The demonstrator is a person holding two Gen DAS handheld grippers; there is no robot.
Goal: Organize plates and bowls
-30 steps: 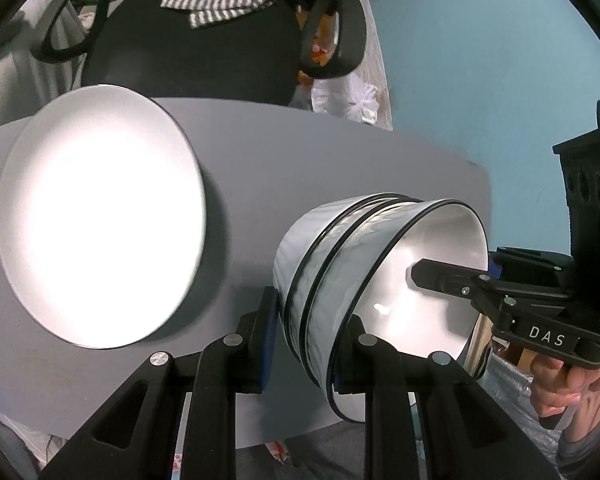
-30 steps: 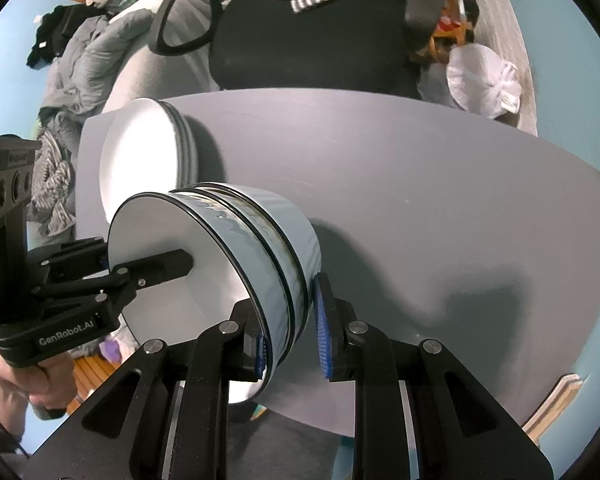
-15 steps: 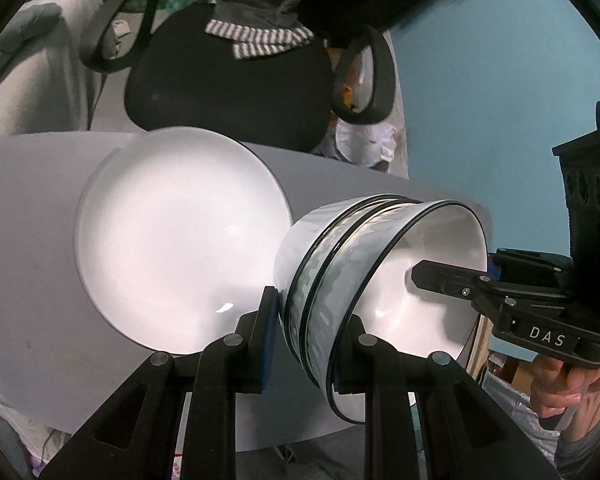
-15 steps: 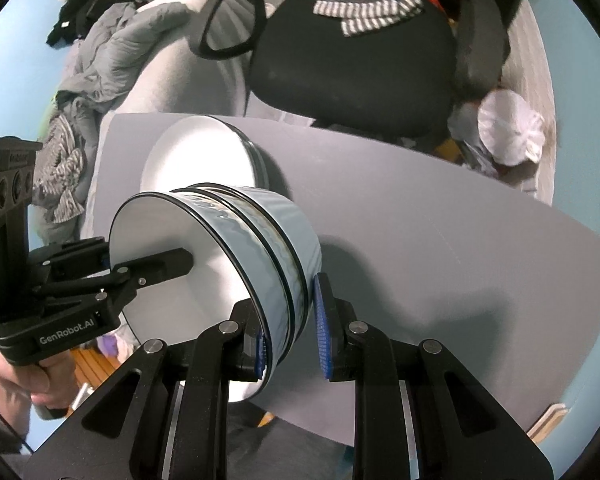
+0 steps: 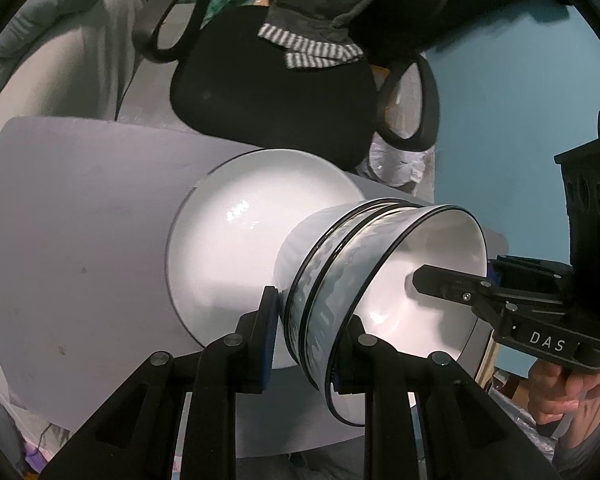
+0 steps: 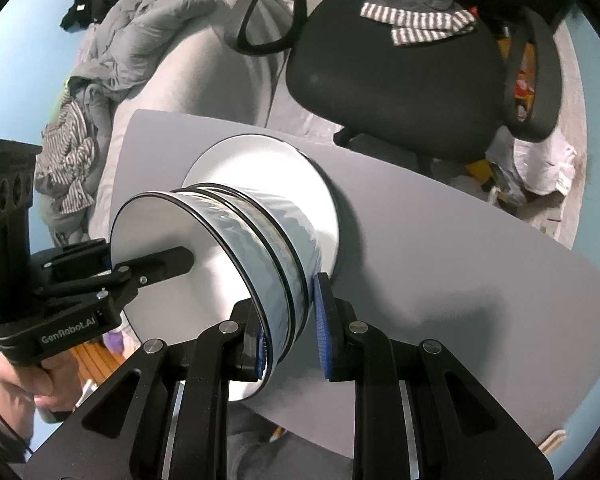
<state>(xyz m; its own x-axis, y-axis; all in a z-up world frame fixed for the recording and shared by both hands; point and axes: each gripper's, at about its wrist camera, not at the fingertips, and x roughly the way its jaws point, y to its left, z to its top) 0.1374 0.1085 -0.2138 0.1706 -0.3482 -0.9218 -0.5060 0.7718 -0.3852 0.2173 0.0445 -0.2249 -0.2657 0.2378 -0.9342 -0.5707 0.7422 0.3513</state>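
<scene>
Both tools — left tool [image 5: 306, 334] and right tool [image 6: 290, 326] — are clamped on the bowls [image 5: 340, 276], held over the plates [image 5: 236, 240] on the desk [image 5: 80, 248].

A grey worktop [image 6: 440, 264] fills the foreground. Behind its far edge stands a black office chair [image 6: 396, 92] with looped armrests, and a grey garment with a black-and-white striped hem [image 6: 424, 20] lies across its seat. To one side is a pale sofa [image 6: 204, 64] heaped with crumpled clothes [image 6: 112, 56] — greys, a striped piece, something black. A white plastic bag [image 6: 548, 168] sits on the floor near the chair. The wall [image 5: 508, 120] is blue.
</scene>
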